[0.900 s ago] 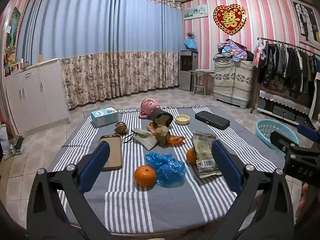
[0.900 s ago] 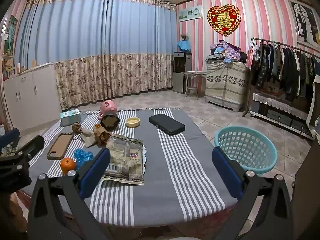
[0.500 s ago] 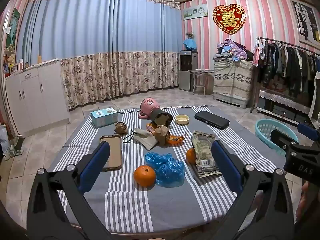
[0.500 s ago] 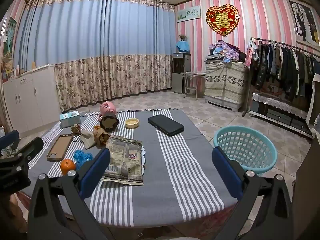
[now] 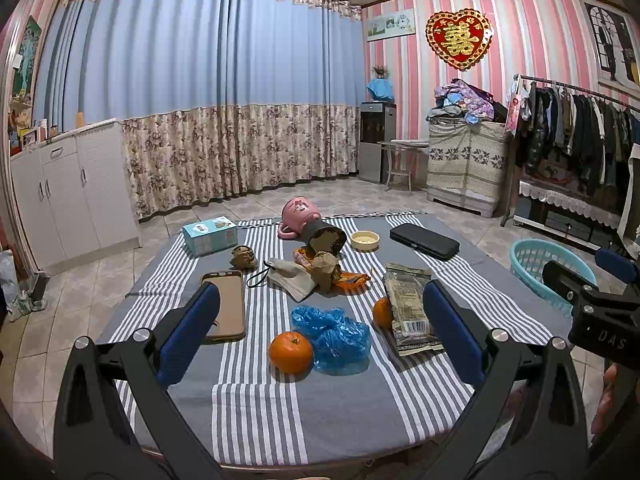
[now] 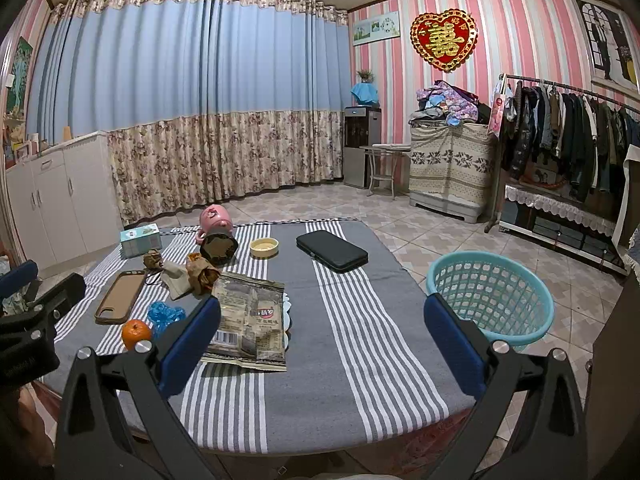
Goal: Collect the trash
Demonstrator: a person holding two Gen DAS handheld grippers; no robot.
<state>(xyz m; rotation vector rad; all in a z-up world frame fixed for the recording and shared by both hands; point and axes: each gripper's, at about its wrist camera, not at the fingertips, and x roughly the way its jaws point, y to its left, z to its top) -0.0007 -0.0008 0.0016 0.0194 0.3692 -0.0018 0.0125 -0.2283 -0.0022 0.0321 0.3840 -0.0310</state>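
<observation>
On the striped table lie a crumpled blue plastic bag (image 5: 330,333), a flattened snack wrapper (image 5: 408,307) (image 6: 250,314), crumpled brown paper (image 5: 325,270) (image 6: 202,274), a small brown paper ball (image 5: 243,257) and an orange wrapper (image 5: 352,278). A turquoise basket (image 6: 490,296) (image 5: 538,264) stands on the floor to the table's right. My left gripper (image 5: 320,334) is open and empty, held above the table's near edge in front of the blue bag. My right gripper (image 6: 322,338) is open and empty, near the front edge right of the snack wrapper.
Also on the table (image 5: 340,400): two oranges (image 5: 291,352) (image 5: 382,312), a phone in a brown case (image 5: 225,306), a black case (image 5: 424,241), a tipped pink jug (image 5: 300,214), a dark cup (image 5: 324,238), a small dish (image 5: 364,240), a tissue box (image 5: 210,236) and a grey pouch (image 5: 290,276).
Both grippers stay open and nearly still; the right wrist view has drifted very slightly. Nothing on the table has moved.
</observation>
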